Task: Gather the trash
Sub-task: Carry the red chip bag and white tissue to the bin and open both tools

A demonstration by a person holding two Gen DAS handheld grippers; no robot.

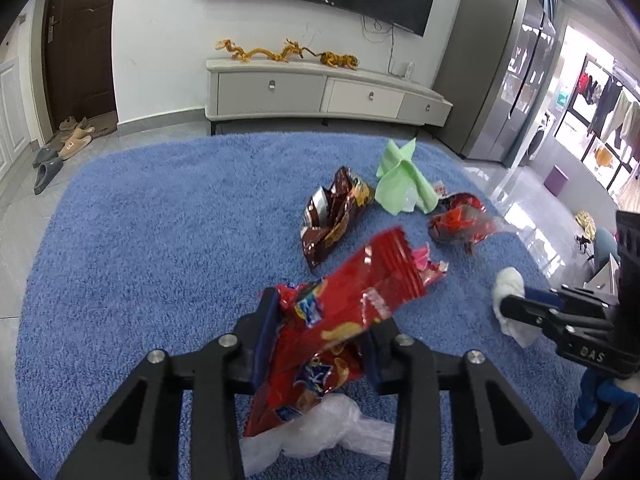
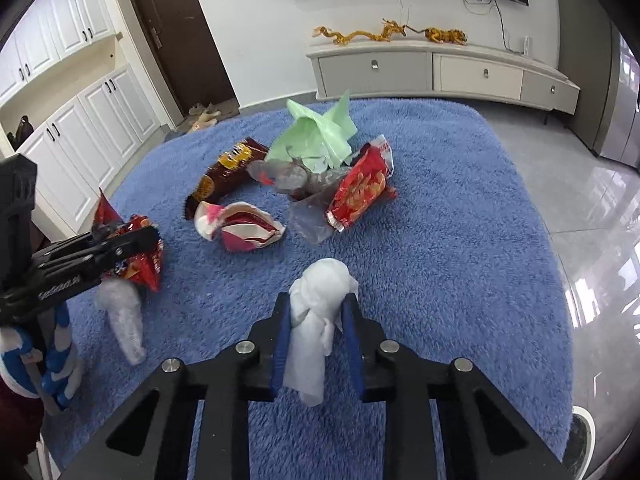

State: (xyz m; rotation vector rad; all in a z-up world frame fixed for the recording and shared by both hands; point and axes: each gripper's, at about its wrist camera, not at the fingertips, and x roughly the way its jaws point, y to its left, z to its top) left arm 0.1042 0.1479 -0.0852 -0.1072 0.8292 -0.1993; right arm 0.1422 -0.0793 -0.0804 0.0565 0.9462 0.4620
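Observation:
My left gripper [image 1: 320, 320] is shut on a red snack bag [image 1: 344, 312] and holds it above the blue rug [image 1: 160, 240], with a clear plastic bag [image 1: 320, 432] hanging below it. My right gripper [image 2: 316, 312] is shut on a crumpled white tissue [image 2: 316, 320]; it also shows in the left wrist view [image 1: 510, 304]. On the rug lie a brown snack bag [image 1: 336, 216], a green plastic bag [image 2: 316, 136], a red chip bag [image 2: 360, 188], a pink-and-white wrapper [image 2: 240, 228] and clear plastic [image 2: 288, 176].
A TV cabinet [image 1: 320, 92] with dragon figurines stands beyond the rug. A grey fridge [image 1: 500, 72] is at the right. Slippers [image 1: 60, 148] lie by the brown door. White cupboards [image 2: 80, 128] line the left. Glossy tile floor [image 2: 592, 200] surrounds the rug.

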